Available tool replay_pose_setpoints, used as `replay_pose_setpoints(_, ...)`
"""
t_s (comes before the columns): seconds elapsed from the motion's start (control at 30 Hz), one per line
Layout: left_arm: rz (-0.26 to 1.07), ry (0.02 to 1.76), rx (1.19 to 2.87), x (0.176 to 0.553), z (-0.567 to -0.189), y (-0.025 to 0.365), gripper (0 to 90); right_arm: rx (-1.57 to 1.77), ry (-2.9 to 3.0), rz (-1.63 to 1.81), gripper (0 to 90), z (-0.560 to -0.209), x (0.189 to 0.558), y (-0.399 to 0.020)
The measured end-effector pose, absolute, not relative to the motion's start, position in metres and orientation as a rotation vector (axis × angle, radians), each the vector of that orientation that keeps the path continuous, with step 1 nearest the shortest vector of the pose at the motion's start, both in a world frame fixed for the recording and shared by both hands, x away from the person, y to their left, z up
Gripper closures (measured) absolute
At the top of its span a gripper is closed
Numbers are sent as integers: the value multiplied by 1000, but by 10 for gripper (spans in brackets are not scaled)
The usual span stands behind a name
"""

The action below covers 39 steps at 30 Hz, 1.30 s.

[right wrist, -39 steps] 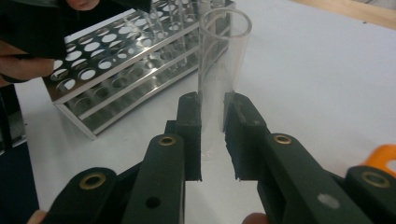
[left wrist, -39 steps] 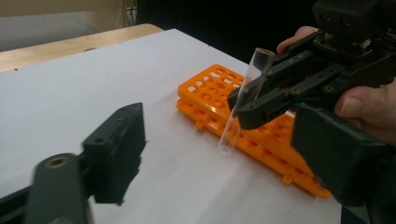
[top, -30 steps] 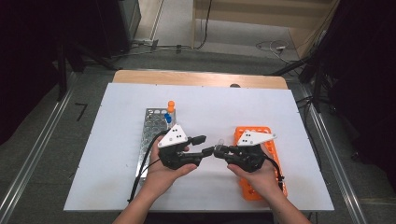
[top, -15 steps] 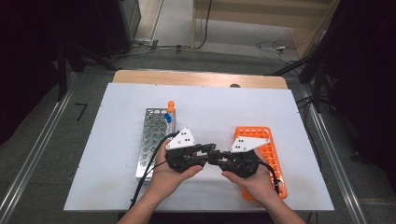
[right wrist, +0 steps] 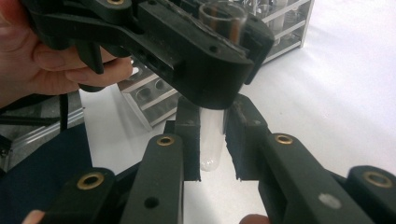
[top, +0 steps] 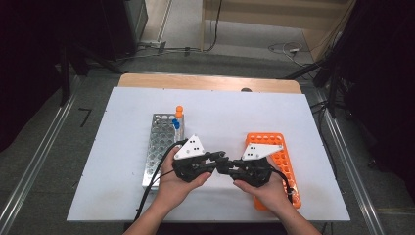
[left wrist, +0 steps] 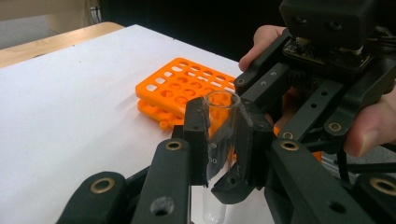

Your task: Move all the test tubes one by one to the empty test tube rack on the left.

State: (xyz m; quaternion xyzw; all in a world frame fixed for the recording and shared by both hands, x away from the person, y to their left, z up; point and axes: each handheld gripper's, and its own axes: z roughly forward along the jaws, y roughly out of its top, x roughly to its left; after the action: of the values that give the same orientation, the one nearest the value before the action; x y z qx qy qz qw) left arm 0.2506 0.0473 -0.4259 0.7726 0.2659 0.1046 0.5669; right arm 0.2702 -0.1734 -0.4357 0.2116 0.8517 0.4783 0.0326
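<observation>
A clear, uncapped test tube (left wrist: 223, 112) stands upright between both grippers above the white table. My left gripper (left wrist: 222, 121) is shut on the tube's upper part just below its rim, its jaws having just closed. My right gripper (right wrist: 212, 135) flanks the tube's lower end (right wrist: 211, 144). Its jaws have just been opening, and a thin gap shows beside the glass. In the high view the left gripper (top: 219, 159) and right gripper (top: 224, 169) meet tip to tip at the table's middle front.
A metal tube rack (top: 159, 142) lies left of the hands, with an orange-capped tube (top: 179, 110) and a blue-capped tube (top: 174, 122) at its far end. An orange rack (top: 281, 161) lies under the right hand. The white table sheet (top: 122, 147) ends close in front.
The left gripper's jaws have drawn together around the tube at the meeting point. Both hands have kept almost the same place.
</observation>
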Motion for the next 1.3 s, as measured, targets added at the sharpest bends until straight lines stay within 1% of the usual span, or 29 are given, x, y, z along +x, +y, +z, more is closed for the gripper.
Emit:
replay_pose_setpoints(0.17, 251, 643, 1790, 253, -423, 57, 772, 652, 2611, 1517, 542, -432, 273, -183)
replay_pose_setpoints(0.23, 262, 648, 1782, 253, -422, 61, 772, 651, 2598, 1536, 456, -431, 274, -187)
replay_pose_setpoints(0.4, 279, 665, 1764, 255, -419, 71, 772, 673, 2533, 1541, 195, -428, 274, -197)
replay_pose_setpoints(0.47, 283, 673, 1755, 256, -418, 74, 772, 692, 2522, 1547, 112, -426, 275, -200)
replay_pose_setpoints(0.53, 289, 677, 1751, 256, -417, 78, 772, 714, 2504, 1556, 54, -426, 277, -203)
replay_pose_setpoints(0.57, 295, 683, 1749, 256, -417, 80, 772, 724, 2497, 1562, 11, -425, 277, -205)
replay_pose_setpoints(0.6, 300, 685, 1745, 257, -416, 82, 772, 718, 2501, 1561, 0, -425, 278, -206)
replay_pose_setpoints(1.03, 366, 749, 1701, 262, -411, 112, 772, 748, 2448, 1581, 0, -428, 280, -228)
replay_pose_setpoints(1.3, 419, 791, 1675, 265, -409, 130, 772, 827, 2418, 1548, 0, -430, 284, -246)
